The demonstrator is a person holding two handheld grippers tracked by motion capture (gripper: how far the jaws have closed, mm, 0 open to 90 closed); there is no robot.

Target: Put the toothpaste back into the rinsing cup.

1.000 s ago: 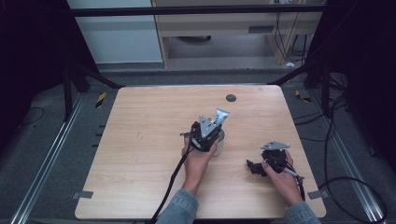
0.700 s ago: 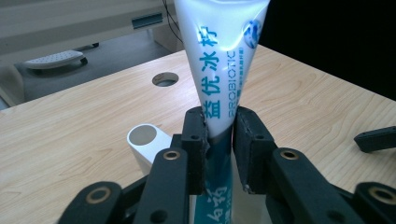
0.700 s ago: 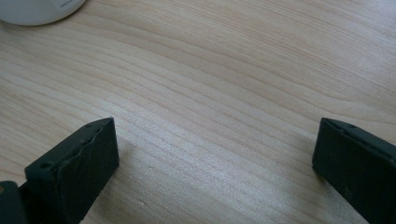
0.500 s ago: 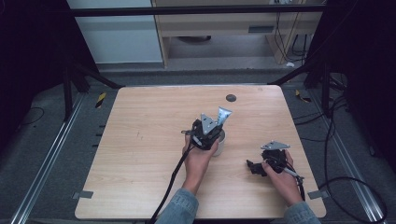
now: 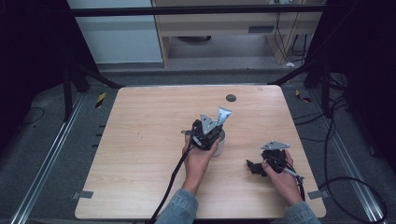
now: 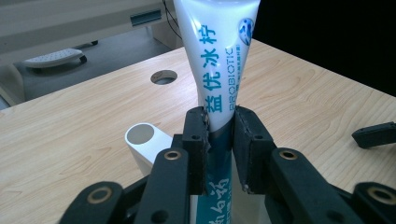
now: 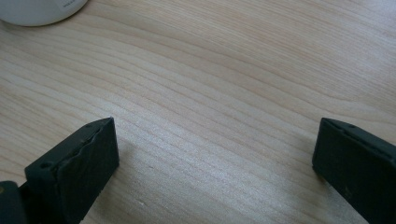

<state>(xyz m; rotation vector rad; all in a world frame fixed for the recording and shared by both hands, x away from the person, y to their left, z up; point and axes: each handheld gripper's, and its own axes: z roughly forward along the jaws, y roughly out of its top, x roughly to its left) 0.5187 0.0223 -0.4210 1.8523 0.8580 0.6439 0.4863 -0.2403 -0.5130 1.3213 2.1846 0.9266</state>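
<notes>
Nothing shifted—left tool [image 6: 219, 140] clamped on tube [image 6: 219, 56], cup [image 6: 144, 140] beside—right tool [image 7: 215, 163] wide, empty.

Grey carpeted floor [image 5: 42, 154], pale cabinet [image 5: 219, 28] beyond wooden table [image 5: 140, 140]

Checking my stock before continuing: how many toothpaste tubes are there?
1. The toothpaste tube is clamped upright in the left gripper, over the white cup near mid-table.

The toothpaste tube [image 6: 219, 70] — white above, teal lower down, printed with blue characters and "PROBIOTIC" — stands upright, flat crimped end up, its lower part inside the white cup [image 6: 142, 140] near the table's middle.
</notes>
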